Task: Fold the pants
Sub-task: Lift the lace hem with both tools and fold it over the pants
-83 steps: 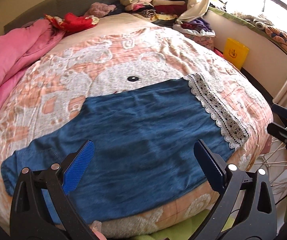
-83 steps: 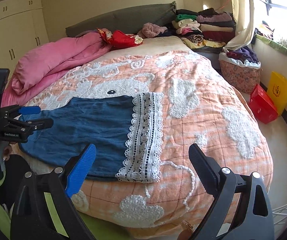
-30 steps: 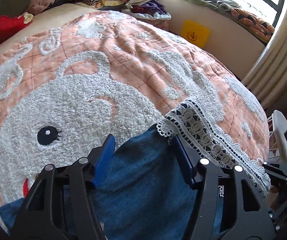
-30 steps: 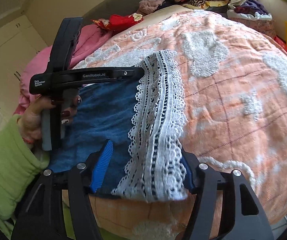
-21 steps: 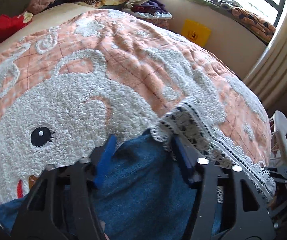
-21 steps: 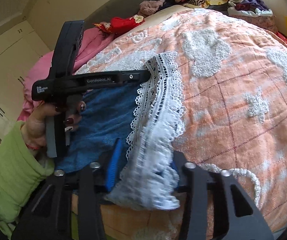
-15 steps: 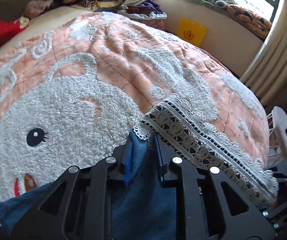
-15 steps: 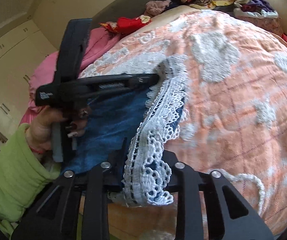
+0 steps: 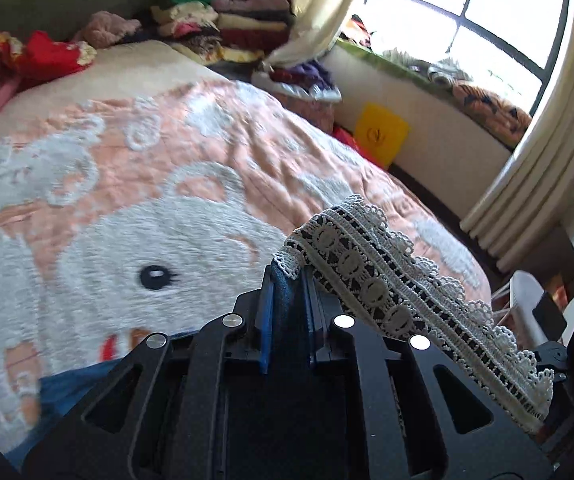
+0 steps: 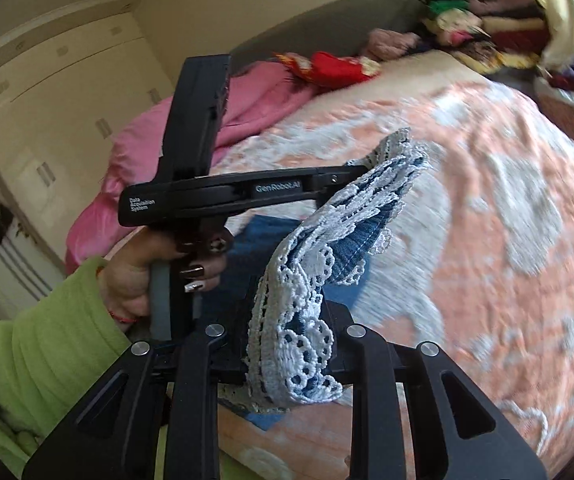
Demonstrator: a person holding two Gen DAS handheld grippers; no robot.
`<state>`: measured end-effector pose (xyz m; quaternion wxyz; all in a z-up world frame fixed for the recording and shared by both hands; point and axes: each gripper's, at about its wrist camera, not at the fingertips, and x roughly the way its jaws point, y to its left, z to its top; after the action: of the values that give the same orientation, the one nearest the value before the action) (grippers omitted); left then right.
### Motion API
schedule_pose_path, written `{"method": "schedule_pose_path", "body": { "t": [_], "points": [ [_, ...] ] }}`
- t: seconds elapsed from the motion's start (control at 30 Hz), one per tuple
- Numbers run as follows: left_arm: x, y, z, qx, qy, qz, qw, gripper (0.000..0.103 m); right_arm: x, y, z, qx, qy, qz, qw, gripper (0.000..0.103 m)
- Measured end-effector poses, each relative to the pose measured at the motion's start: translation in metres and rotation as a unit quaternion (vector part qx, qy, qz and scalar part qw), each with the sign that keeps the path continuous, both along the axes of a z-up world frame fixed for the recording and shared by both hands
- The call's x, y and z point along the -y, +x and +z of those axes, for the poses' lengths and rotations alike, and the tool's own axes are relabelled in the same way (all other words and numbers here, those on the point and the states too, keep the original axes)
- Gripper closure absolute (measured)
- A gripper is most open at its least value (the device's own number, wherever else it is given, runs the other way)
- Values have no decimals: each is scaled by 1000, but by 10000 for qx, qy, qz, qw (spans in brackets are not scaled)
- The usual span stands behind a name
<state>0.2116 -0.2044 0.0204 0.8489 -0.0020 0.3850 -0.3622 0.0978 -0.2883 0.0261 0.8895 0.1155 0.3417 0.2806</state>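
Observation:
The blue denim pants with a white lace hem lie partly on the peach quilt. My left gripper pinches the far hem corner, its jaws still closing on the denim, and holds it off the bed. My right gripper is shut on the near end of the lace hem, which bunches over its fingers and hides them. In the right wrist view the left gripper, held by a hand in a green sleeve, grips the other hem end. The hem hangs between both grippers.
A pink duvet and a red garment lie at the head of the bed. Stacks of folded clothes sit by the headboard. A yellow bin and a curtain stand beside the bed under the window.
Both grippers went from open around the hem to shut on it. Both then rose, lifting the lace hem off the quilt.

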Motion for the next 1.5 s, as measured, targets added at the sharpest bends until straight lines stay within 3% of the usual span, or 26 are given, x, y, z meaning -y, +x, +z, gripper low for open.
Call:
{"method": "schedule_pose_path", "body": {
  "t": [0.17, 0.4, 0.53, 0.67, 0.77, 0.87, 1.0, 1.13, 1.27, 1.37, 1.4, 1.43, 1.5],
  "points": [
    [-45, -4, 2, -22, -99, 385, 9992, 97, -39, 9, 6, 34, -141, 434, 9990, 81],
    [-102, -5, -24, -388, -178, 1084, 9932, 93, -98, 24, -19, -216, -489, 901, 9945, 81],
    [-150, -3, -32, -776, -677, 1681, 9804, 89, -124, 22, -30, -321, -778, 1114, 9902, 81],
    [-200, -12, -27, -814, -1168, 2207, 9649, 82, -149, 15, -36, -278, -1039, 1345, 9851, 81],
    [-229, -22, -27, -901, -1663, 2346, 9535, 73, -166, 10, -42, -256, -1258, 1531, 9798, 81],
    [-241, -29, -37, -1054, -1754, 2395, 9491, 68, -190, 2, -53, -276, -1503, 1701, 9735, 76],
    [-238, -23, -56, -1478, -1823, 2334, 9436, 64, -204, -7, -61, -314, -1612, 1942, 9671, 47],
    [-225, -23, -61, -1568, -1528, 2253, 9494, 54, -193, -20, -46, -105, -1281, 2055, 9702, 41],
    [-212, -24, -63, -1528, -1242, 2247, 9543, 50, -160, -16, -32, -1, -1068, 1616, 9811, 36],
    [-202, -26, -66, -1423, -945, 2289, 9583, 54, -137, -4, -33, -106, -1013, 1195, 9876, 36],
    [-199, -27, -65, -1394, -880, 2278, 9597, 75, -131, 3, -33, -161, -1009, 1081, 9889, 36],
    [-196, -28, -64, -1346, -845, 2264, 9610, 85, -124, 13, -36, -239, -983, 921, 9906, 36],
    [-193, -30, -59, -1201, -883, 2201, 9640, 92, -112, 33, -38, -331, -942, 693, 9926, 36]
  ]
}}
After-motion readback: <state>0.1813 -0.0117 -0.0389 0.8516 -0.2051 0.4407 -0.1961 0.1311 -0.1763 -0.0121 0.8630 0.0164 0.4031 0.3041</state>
